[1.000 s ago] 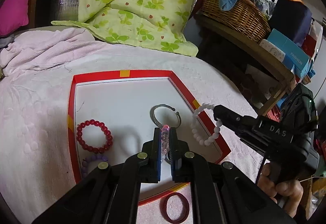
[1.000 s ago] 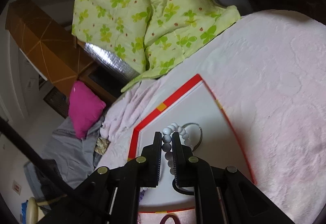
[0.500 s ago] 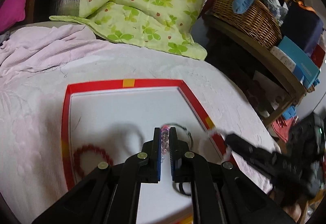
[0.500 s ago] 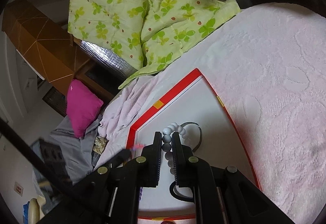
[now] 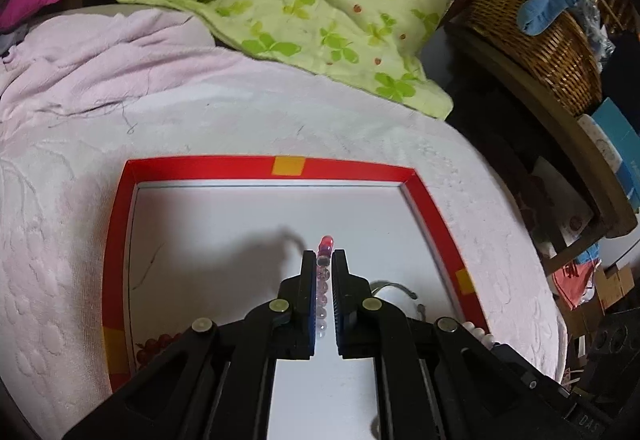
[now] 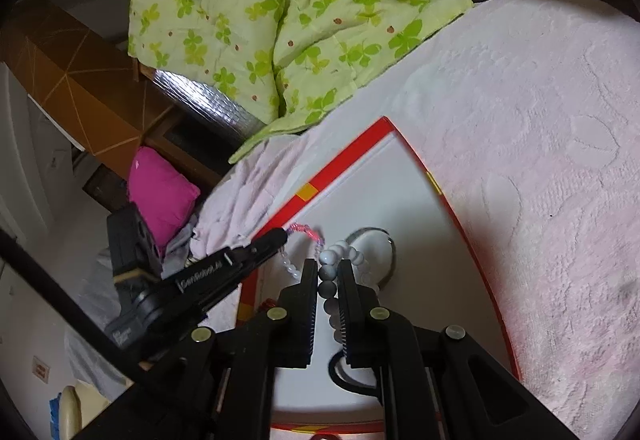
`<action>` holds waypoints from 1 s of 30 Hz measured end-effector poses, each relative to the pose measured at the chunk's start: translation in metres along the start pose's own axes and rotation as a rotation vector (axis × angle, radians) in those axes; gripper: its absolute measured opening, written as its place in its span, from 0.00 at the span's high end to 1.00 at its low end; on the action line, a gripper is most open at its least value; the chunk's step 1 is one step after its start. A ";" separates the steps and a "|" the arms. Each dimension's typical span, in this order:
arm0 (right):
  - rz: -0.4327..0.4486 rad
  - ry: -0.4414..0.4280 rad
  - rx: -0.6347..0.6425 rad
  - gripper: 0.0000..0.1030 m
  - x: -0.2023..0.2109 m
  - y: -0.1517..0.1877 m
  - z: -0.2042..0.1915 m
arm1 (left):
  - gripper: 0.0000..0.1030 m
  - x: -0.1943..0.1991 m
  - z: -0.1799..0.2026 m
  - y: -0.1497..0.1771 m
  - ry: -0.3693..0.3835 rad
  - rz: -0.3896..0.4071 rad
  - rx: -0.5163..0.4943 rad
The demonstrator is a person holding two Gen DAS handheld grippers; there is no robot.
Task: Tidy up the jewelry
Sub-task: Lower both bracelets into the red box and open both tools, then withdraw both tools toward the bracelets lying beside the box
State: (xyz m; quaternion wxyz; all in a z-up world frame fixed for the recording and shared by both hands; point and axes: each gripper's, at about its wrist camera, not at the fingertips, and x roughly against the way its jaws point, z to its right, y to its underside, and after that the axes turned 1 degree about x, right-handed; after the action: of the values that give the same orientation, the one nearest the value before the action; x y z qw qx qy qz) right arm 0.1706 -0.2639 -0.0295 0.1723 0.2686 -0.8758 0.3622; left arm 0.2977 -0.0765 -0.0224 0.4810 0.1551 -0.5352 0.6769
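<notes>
1. Left wrist view: the left hand-held gripper (image 5: 324, 267) is clamped on a pink beaded bracelet (image 5: 322, 282), held above the middle of the red-rimmed tray (image 5: 432, 207) on the bed. To set it down well, I would lower it over bare white floor at the far side, clear of the metal bangle (image 5: 394, 286) at right and the red bead bracelet (image 5: 158, 344) at near left, then part the fingers slowly.
2. A second ago this gripper hung nearer the tray's front; it has moved farther in, so the red beads now sit at the view's lower edge.
3. Right wrist view: the right hand-held gripper (image 6: 328, 272) pinches a white bead bracelet (image 6: 329, 272) just above the bangle; keep it apart from the pink strand. The left tool has newly entered at left.
</notes>
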 end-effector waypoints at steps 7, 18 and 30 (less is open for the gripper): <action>0.022 0.079 -0.038 0.85 0.012 -0.006 0.019 | 0.47 0.010 0.005 -0.001 -0.074 0.012 -0.003; 0.096 0.040 -0.024 0.39 0.053 -0.010 0.013 | 0.37 0.090 0.022 0.001 -0.197 0.133 -0.095; 0.119 0.014 0.079 0.46 0.100 0.009 -0.011 | 0.31 0.163 -0.009 0.093 -0.474 0.170 -0.140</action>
State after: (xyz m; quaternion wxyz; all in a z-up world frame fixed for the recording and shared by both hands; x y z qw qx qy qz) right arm 0.0866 -0.2857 0.0228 0.1460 0.2203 -0.8740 0.4078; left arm 0.1451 0.0137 0.0389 0.2930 0.2300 -0.6894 0.6212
